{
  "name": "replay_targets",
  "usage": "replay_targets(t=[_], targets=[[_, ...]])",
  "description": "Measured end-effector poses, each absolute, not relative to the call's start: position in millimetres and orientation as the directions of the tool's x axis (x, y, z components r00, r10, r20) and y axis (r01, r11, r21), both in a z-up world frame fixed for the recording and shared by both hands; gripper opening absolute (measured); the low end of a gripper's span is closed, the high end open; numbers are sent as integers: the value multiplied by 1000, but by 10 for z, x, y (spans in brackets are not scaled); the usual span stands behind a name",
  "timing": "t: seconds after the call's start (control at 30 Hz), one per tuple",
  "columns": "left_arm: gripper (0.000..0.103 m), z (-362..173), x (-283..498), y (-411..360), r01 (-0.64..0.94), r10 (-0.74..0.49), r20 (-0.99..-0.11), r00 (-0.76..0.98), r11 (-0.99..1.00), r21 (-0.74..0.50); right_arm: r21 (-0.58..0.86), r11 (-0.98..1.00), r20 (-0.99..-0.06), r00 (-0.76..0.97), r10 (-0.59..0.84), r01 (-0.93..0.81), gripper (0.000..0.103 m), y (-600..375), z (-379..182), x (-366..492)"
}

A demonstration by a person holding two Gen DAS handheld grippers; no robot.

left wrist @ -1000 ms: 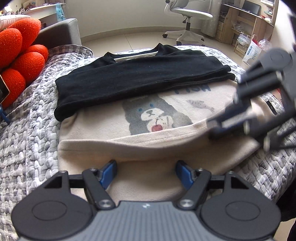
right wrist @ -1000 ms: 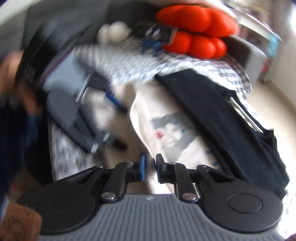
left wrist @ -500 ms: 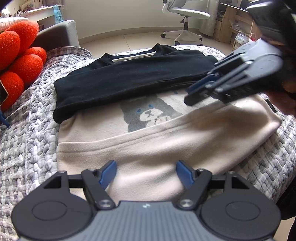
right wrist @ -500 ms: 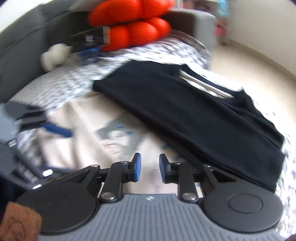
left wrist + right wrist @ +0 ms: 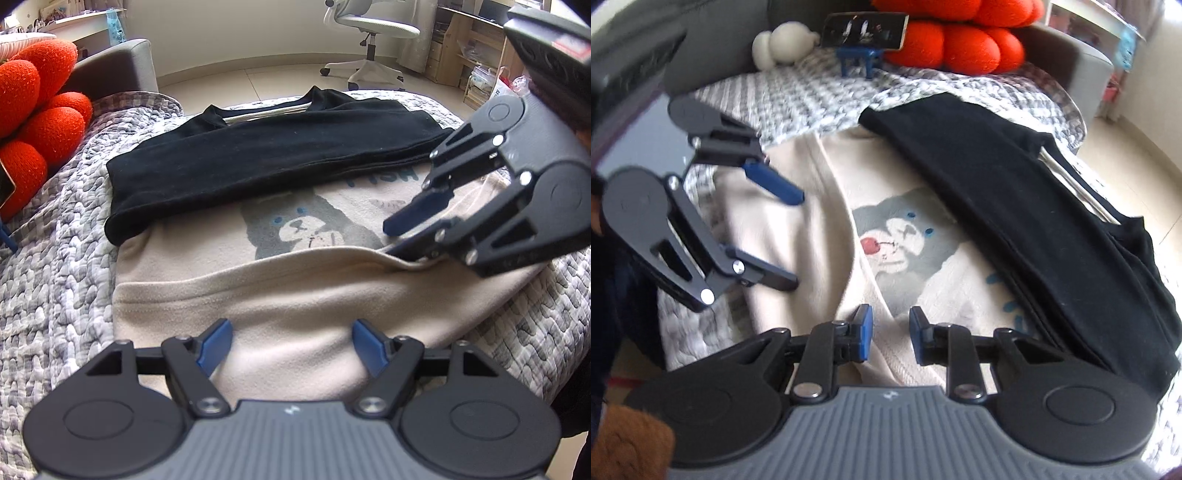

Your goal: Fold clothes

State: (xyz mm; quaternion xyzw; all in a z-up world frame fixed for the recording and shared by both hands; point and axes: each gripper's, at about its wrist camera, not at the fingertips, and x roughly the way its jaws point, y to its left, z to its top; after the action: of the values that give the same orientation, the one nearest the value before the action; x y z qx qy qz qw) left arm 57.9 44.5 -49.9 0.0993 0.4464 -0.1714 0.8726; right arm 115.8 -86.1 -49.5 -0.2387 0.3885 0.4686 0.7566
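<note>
While both grippers hover over a grey-and-white quilted cover (image 5: 55, 280), a cream sweatshirt (image 5: 295, 295) with a grey bear print (image 5: 306, 229) lies flat on it, its near part folded over so that a hem edge crosses just below the bear. A folded black garment (image 5: 266, 155) lies across the sweatshirt's far part, overlapping it and reaching onto the cover. The left gripper (image 5: 291, 341) is held above the near fold with its blue-padded fingers spread wide; nothing sits between them, and whether the tips touch the cloth cannot be told. The right gripper (image 5: 886, 332) has its fingers a narrow gap apart; the folded hem edge of the sweatshirt runs into that gap, but the pads do not press on it. In the left wrist view the right gripper (image 5: 395, 236) meets the fold's edge at the sweatshirt's right side. An orange plush cushion (image 5: 33, 122), a white soft toy (image 5: 783, 42) and a phone on a blue stand (image 5: 864, 31) sit at the far edge of the cover; a white office chair (image 5: 369, 33) stands on the floor beyond.
</note>
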Motion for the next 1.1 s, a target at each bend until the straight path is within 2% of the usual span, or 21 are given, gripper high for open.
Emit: replay_targets(t=[0.17,0.23,0.3,0.47,0.6,0.7,0.77,0.8,0.87,1.1], targets=[[74,-490,578,443,391,-210,-813,543,920,23,-15,427,-823,254,508,-904,25,-785,-515,1144],[74,-488,576,442,392,-209,-813,543,919,26,-20,426,-824,256,505,-905,12,-766,-527,1136],[74,-484,576,449,393,-211,-813,543,919,24,-35,424,-818,270,508,-905,6,-761,-516,1113],[74,-448,582,522,386,-241,-810,535,922,-19,-106,489,-749,393,533,-866,5,-861,-319,1097],[74,-432,606,570,366,-229,-807,545,930,-17,-181,504,-752,449,482,-844,5,-783,-444,1095],[75,-443,640,606,344,-211,-810,547,939,-13,-172,495,-775,427,466,-852,6,-744,-565,1104],[75,-446,659,630,338,-214,-811,544,941,-21,-213,490,-765,456,455,-846,10,-729,-544,1106],[75,-440,664,642,336,-215,-811,544,942,-24,-213,503,-758,467,456,-838,14,-773,-492,1118],[75,-416,680,699,320,-213,-807,551,947,-32,-186,568,-733,498,464,-802,29,-959,-361,1197],[75,-359,819,947,223,-190,-800,569,972,-72,-143,740,-738,569,362,-657,29,-1635,-235,1402]])
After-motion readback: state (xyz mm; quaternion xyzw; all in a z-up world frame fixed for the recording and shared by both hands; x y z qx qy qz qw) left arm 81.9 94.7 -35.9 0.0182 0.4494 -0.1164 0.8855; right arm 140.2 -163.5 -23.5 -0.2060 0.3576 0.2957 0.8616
